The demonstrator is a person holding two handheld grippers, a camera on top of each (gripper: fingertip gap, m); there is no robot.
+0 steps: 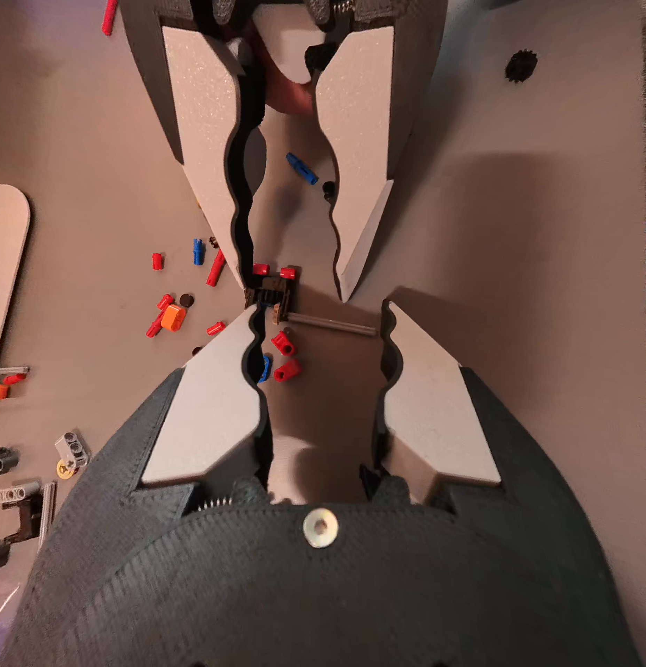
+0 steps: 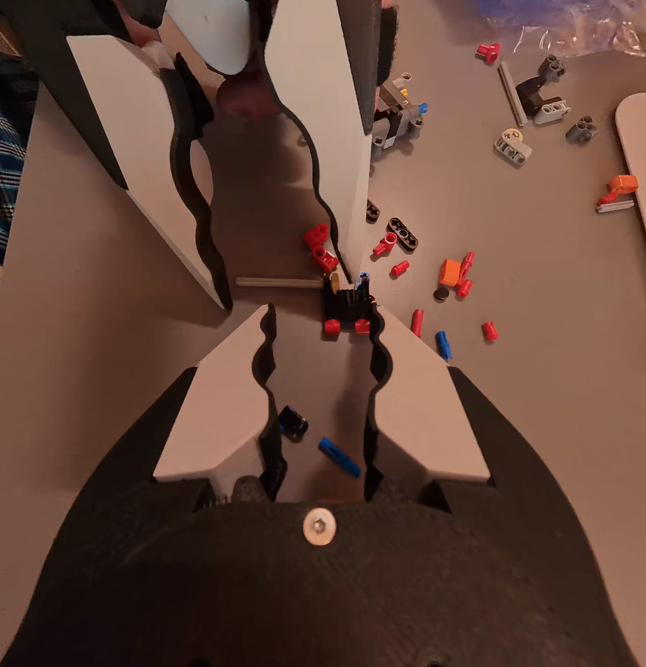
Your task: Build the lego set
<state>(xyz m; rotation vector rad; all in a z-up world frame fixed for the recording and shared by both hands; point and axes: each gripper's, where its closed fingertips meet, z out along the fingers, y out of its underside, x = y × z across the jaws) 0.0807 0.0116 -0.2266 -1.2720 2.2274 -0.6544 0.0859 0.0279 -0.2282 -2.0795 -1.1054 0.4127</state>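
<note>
A small black geared assembly with two red pins and a long grey axle lies on the tan table. My left gripper is open, and its left fingertip touches the assembly's near side. My right gripper reaches in from the far side, open, with one fingertip against the assembly's left end. In the right wrist view the assembly sits just ahead of my right gripper, by its right fingertip. The left gripper faces it, open. Neither gripper holds anything.
Loose red pins, two red connectors, a blue pin, an orange piece and a black gear lie around. A grey-black sub-assembly, grey parts, a plastic bag and a white board lie farther off. My left and right fingertips are right by each other. The orange piece is about 5 cm from my right fingertips. The right camera catches it too, in the right wrist view.
</note>
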